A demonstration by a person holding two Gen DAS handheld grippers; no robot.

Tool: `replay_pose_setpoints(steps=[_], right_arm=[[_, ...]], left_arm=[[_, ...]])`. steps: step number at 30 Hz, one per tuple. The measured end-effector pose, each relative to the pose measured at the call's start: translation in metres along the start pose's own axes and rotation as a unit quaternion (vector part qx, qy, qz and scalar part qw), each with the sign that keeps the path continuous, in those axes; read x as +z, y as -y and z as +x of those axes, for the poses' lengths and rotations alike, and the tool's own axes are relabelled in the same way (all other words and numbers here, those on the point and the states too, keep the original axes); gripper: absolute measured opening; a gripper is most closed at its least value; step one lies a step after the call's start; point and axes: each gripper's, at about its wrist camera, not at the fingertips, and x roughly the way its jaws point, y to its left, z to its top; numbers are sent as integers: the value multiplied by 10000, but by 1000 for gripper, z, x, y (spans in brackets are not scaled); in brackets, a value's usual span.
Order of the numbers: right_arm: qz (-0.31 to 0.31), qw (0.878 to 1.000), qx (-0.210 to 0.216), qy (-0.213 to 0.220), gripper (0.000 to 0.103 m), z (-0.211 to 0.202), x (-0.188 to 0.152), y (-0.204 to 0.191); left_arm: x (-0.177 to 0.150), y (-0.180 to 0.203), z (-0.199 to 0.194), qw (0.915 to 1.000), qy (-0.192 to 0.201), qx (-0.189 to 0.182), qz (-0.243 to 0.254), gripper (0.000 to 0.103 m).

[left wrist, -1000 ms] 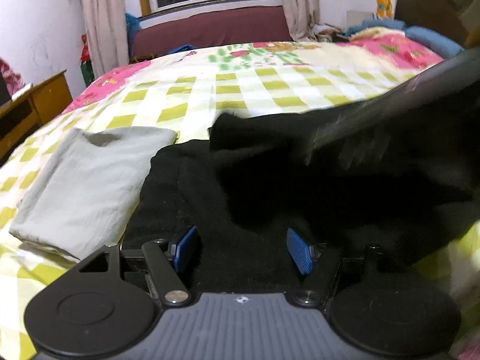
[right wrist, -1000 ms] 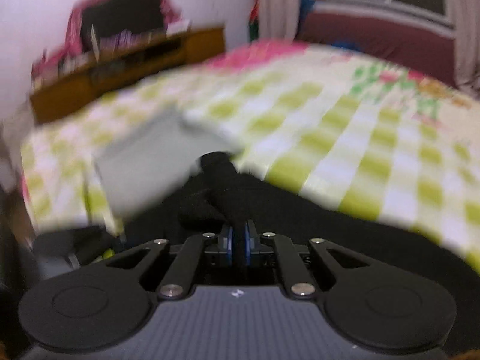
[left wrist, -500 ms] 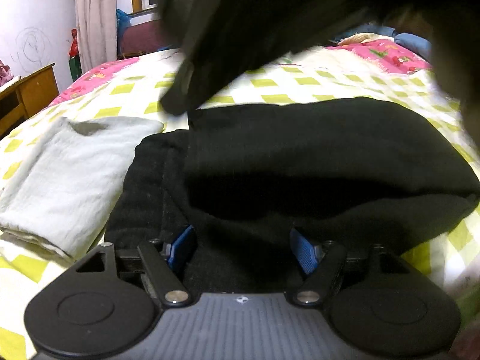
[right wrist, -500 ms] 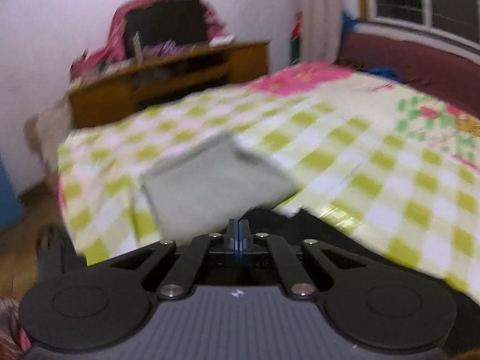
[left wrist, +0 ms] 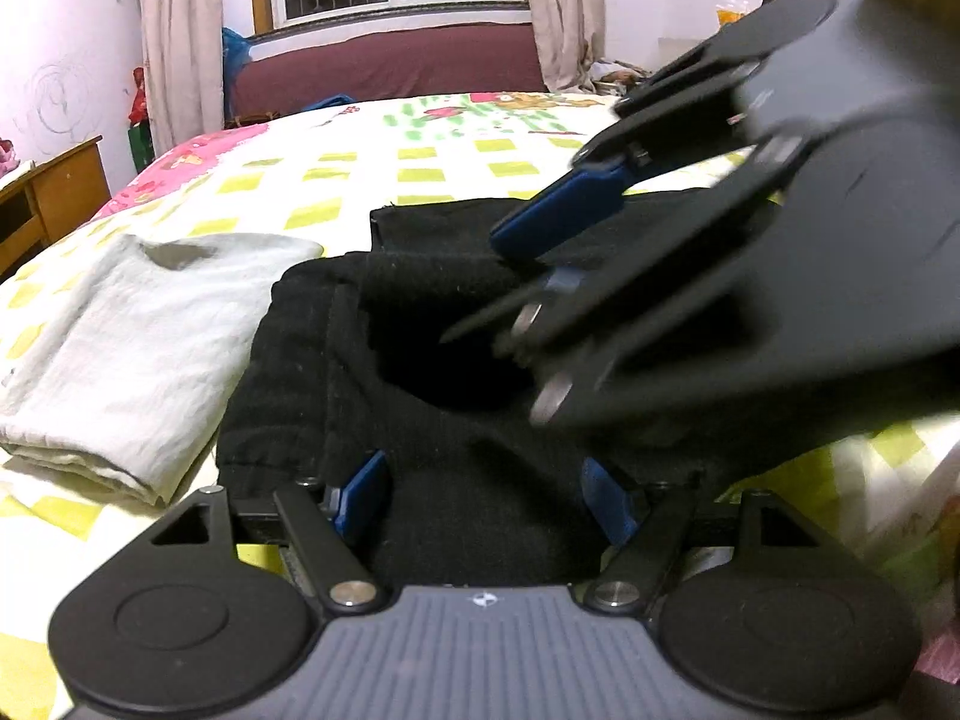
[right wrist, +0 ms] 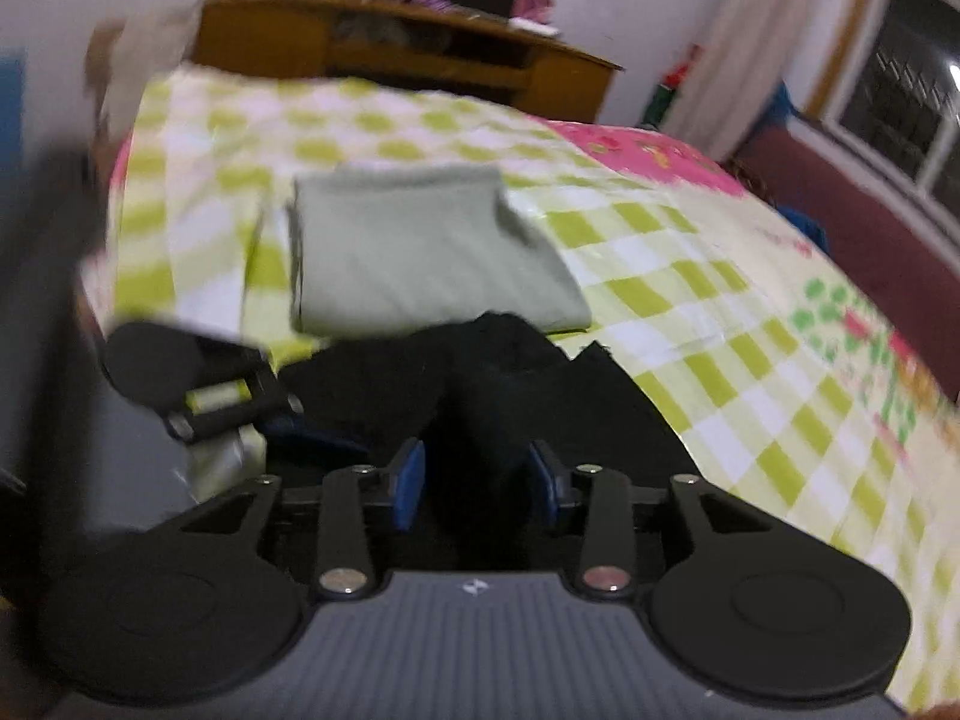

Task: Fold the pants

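Observation:
The black pants [left wrist: 420, 348] lie folded on the checked bedspread [left wrist: 336, 180]. My left gripper [left wrist: 480, 495] is open at the near edge of the pants, with black cloth lying between its blue pads. My right gripper [right wrist: 477, 480] is open just above the pants [right wrist: 480, 372], its pads apart over the black cloth. In the left wrist view the right gripper [left wrist: 540, 246] reaches in from the right, low over the top layer of the pants. The left gripper [right wrist: 204, 384] shows at the left of the right wrist view.
A folded pale grey garment [left wrist: 126, 336] lies just left of the pants, also in the right wrist view [right wrist: 414, 258]. A wooden cabinet [right wrist: 408, 60] stands beyond the bed's left side. A maroon headboard [left wrist: 390, 66] and a window are at the far end.
My right gripper was shut on black cloth a second ago and is now open over the pants. It has come down onto the pile. My left gripper has stayed open in place.

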Motion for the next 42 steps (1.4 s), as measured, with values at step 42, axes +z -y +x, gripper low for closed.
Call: replay_pose_setpoints(steps=[42], right_arm=[[543,9958,-685,-258,18,58,2,31]], left_arm=[[-12,-7,-15,9991,193,-257,-275,86]])
